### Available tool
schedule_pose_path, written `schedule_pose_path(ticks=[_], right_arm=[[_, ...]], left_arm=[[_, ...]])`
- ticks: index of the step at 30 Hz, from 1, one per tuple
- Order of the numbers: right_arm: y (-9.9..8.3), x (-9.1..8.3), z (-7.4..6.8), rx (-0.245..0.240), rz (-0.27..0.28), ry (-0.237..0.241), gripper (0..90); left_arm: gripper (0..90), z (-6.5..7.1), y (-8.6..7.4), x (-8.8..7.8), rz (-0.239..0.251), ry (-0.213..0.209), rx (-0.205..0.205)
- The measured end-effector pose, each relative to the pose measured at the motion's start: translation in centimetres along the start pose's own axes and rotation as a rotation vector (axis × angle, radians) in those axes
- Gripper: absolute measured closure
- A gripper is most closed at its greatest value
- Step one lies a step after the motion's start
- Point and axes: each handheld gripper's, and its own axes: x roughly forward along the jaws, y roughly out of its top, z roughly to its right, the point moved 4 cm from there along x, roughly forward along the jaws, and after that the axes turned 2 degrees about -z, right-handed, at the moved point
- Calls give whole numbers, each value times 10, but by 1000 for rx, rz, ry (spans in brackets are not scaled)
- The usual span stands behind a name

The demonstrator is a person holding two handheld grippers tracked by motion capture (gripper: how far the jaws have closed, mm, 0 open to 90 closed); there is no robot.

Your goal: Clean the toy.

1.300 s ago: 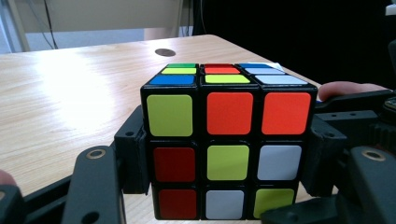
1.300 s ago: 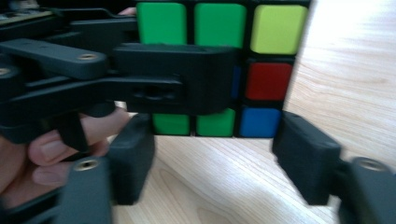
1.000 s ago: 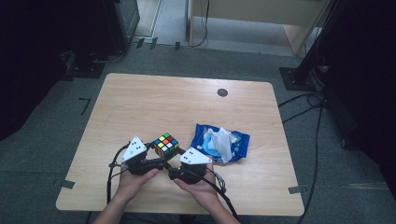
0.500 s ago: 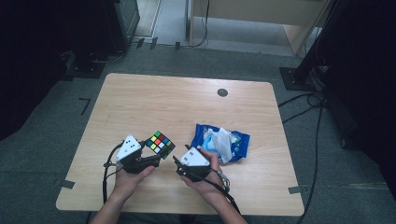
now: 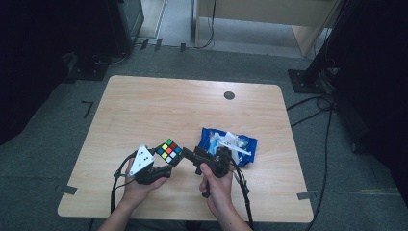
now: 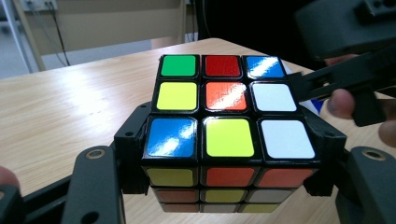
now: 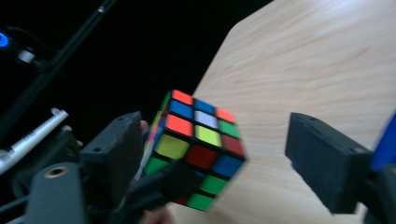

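Now right gripper (image 5: pixel 185 155) jaws opening, off cube (image 5: pixel 169 150), rolled sideways

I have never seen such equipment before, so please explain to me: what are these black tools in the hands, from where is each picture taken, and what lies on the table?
A person sits at a wooden table and holds a hand-operated tool with two black jaws in each hand. One picture comes from a camera above the table. The other two come from small cameras that ride on the tools and look along their jaws.

The left gripper is shut on a scrambled puzzle cube, which it holds above the table; in the left gripper view its jaws press the cube's two sides. The right gripper is close beside the cube, its jaws open and just widened, with the cube not between them.

On the table lies a blue plastic packet with white items inside.
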Motion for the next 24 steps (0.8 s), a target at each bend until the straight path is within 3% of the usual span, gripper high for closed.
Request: schedule_pose_path(ticks=[6, 8, 9, 14, 16, 19, 20, 22, 24], right_arm=[[-11, 10, 9, 136, -62, 56, 197], [-13, 11, 9, 169, -76, 93, 288], [-14, 12, 8, 178, -83, 109, 299], [-15, 11, 7, 182, -104, 104, 345], [-15, 9, 3, 92, -98, 53, 345], [-14, 7, -8, -98, -79, -49, 346], [-15, 6, -15, -240, -69, -118, 346], [-19, 7, -27, -441, -57, -216, 345], [-21, 8, -31, -511, -53, -245, 345]], left_arm=[[339, 11, 1, 1, 9, -26, 47], [339, 12, 0, 2, 7, -22, 60], [339, 12, -1, 2, 8, -24, 63], [339, 13, -2, 3, -2, -34, 67], [338, 13, -3, 4, -8, -44, 64], [337, 13, -3, 5, -15, -56, 55], [337, 13, -3, 5, -16, -58, 53], [336, 13, -4, 5, -18, -65, 50], [337, 12, -3, 5, -20, -70, 49]])
